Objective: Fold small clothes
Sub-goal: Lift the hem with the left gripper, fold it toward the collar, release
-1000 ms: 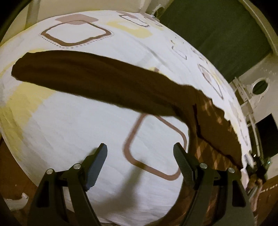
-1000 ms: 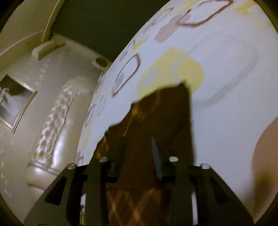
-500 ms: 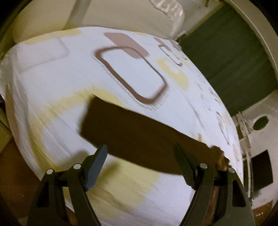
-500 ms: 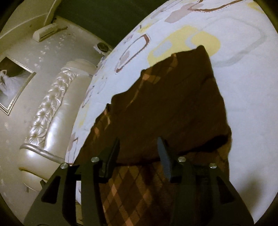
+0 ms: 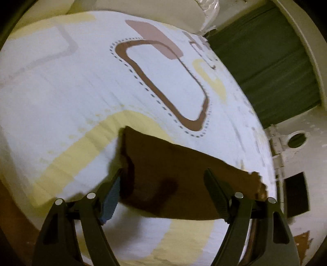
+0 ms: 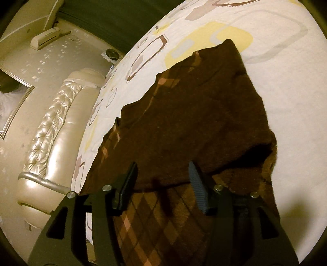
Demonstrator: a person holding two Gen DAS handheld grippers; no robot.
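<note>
A dark brown sweater with an argyle front (image 6: pixel 194 122) lies on the patterned bedsheet (image 6: pixel 286 92), a plain brown layer folded over the diamond-patterned part. My right gripper (image 6: pixel 162 164) hovers over the fold's near edge. Its jaws are opening and the pads press on nothing, with cloth only beneath them. In the left wrist view a flat brown sleeve (image 5: pixel 173 176) stretches across the sheet (image 5: pixel 71 92), its end at the left. My left gripper (image 5: pixel 163 174) stands wide open just above that sleeve end, one fingertip (image 5: pixel 118 180) beside the cloth's left edge.
A cream tufted headboard (image 6: pixel 51 126) runs along the bed's far side, with a wall air conditioner (image 6: pixel 46 38) above it. A green curtain (image 5: pixel 265 71) hangs beyond the bed. A pillow (image 5: pixel 147 10) lies at the top. The mattress edge drops off at the lower left (image 5: pixel 18 204).
My left gripper has travelled along the sleeve to its end, still wide open. The right jaws have spread apart, and the brown layer now lies flat over the argyle part.
</note>
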